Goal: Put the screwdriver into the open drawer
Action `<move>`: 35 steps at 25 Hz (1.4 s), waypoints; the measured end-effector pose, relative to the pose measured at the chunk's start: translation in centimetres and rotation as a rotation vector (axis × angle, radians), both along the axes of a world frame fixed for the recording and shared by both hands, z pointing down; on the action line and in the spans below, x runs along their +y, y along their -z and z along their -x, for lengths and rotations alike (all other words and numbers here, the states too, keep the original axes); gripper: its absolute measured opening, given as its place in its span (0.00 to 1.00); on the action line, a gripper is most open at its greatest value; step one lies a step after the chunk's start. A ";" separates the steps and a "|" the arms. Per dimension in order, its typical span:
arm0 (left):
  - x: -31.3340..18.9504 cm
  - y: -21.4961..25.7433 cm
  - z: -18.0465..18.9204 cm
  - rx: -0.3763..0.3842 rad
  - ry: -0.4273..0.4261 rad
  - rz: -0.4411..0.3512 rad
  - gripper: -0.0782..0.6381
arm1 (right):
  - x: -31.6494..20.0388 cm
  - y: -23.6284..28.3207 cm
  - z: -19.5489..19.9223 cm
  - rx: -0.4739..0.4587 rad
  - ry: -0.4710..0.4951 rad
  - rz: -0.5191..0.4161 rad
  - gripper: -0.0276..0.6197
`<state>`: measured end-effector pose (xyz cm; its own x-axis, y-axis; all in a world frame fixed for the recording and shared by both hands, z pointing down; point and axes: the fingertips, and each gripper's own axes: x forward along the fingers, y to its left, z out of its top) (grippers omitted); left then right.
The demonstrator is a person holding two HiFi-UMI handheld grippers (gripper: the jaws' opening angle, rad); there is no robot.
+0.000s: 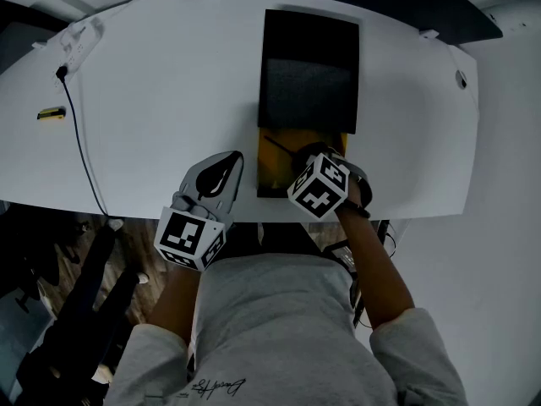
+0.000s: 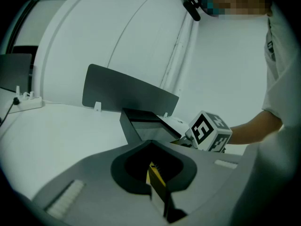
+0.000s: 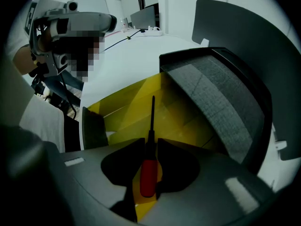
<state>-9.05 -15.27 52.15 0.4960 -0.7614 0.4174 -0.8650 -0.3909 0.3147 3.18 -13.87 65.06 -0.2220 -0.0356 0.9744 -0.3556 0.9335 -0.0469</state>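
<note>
A screwdriver with a red handle and a dark shaft lies between the jaws of my right gripper, which points steeply down into the open yellow drawer. The jaws stand a little apart from the handle, with yellow showing beside it, so the gripper is open. In the head view the right gripper hovers over the drawer, and the screwdriver's shaft shows inside. The drawer pulls out of a black cabinet. My left gripper rests at the table's near edge, left of the drawer, shut and empty.
The white table carries a power strip at the far left, a black cable running to the near edge, and a small yellow object. A dark panel stands behind the cabinet. The person's body is close to the near edge.
</note>
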 end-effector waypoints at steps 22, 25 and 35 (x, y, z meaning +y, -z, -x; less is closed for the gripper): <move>0.5 2.0 -1.0 -0.013 -0.019 -0.017 0.11 | -0.1 3.6 -0.1 -0.140 -0.092 0.001 0.23; 0.7 2.6 -1.5 -0.017 -0.025 -0.018 0.11 | -0.1 4.7 -0.2 -0.176 -0.117 -0.005 0.23; 1.9 4.2 -2.3 -0.033 -0.039 -0.044 0.11 | 0.1 7.6 -0.9 -0.282 -0.195 -0.072 0.14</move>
<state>-6.73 -13.34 47.92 0.5124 -0.7596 0.4006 -0.8583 -0.4375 0.2683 4.05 -13.81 57.42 -0.4645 -0.1701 0.8691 -0.5103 0.8535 -0.1057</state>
